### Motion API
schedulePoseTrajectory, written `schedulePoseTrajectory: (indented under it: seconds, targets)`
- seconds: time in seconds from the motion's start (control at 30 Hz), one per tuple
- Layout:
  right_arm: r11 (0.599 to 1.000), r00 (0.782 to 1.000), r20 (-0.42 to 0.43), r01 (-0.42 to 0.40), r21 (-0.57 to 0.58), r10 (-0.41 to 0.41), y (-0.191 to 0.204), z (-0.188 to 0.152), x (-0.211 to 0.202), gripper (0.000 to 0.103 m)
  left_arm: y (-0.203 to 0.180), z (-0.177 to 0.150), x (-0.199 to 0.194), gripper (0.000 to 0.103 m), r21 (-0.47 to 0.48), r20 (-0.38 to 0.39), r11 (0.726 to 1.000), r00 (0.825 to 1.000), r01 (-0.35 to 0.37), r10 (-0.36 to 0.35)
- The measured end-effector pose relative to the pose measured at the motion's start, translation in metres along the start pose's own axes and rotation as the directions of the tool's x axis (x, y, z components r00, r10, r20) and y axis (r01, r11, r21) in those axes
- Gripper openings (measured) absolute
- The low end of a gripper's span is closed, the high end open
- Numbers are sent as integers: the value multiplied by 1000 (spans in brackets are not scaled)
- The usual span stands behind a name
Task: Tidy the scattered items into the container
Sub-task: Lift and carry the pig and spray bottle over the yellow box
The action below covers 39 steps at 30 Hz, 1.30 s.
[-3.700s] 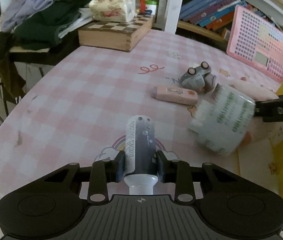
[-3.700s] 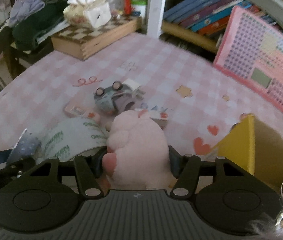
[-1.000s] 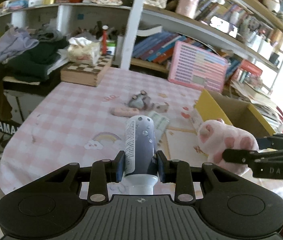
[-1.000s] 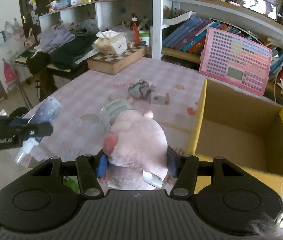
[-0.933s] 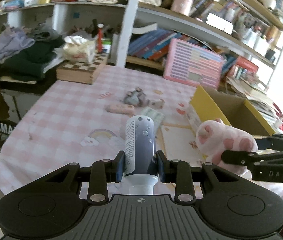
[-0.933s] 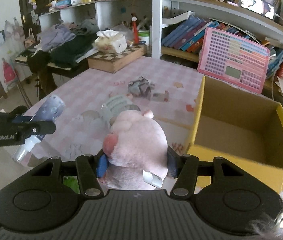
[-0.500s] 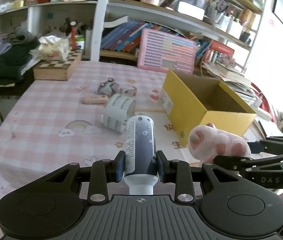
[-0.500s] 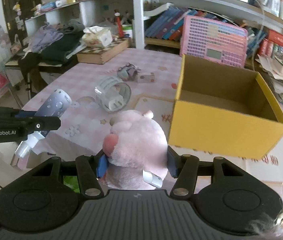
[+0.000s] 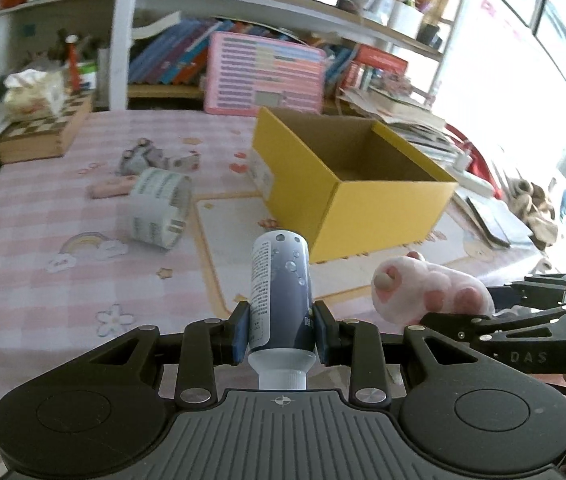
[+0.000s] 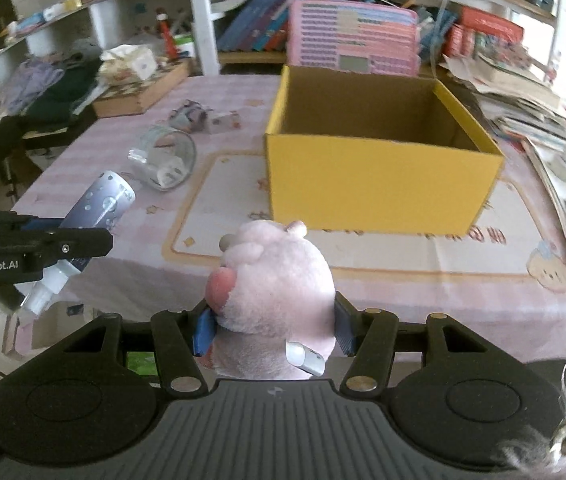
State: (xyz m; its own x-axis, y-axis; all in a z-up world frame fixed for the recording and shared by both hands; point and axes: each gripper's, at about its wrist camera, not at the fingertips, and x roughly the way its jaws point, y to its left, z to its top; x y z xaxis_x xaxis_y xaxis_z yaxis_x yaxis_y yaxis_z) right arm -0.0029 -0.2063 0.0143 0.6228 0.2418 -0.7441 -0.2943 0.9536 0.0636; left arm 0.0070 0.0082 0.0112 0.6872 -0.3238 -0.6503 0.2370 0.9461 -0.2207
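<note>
We see our left gripper (image 9: 280,330) with its fingers pinching a grey-blue bottle (image 9: 281,298), white cap toward the camera, held in the air over the near edge of the counter (image 9: 43,216). Our right gripper (image 10: 271,330) has its fingers pressed into a pink plush toy (image 10: 277,280), also held above the near edge. Ahead stands an open yellow box (image 10: 379,184) with nothing visible inside. To its left on the pink checked cloth lies a roll of tape (image 9: 159,208) on its side, a pink eraser (image 9: 111,189) just behind it, and a small toy car (image 9: 139,159) farther back.
</note>
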Motion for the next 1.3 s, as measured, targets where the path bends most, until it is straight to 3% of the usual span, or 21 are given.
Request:
schedulePoseTrajectory:
  seconds: [0.73,1.03,1.3]
  targets:
    - [990,995,-26,96,102,-94,-39,-5,-12,54,-36,15,32,31,110,-31,986,992,124,-121]
    - [992,995,37,94,81,-97,-48,14,-12,54,-42,38,41,31,156,11,980,992,122,-125]
    - [994,983,154,93,56,-101,-66,60,-20,54,-53,78,48,31,198,88,971,985,130,-150]
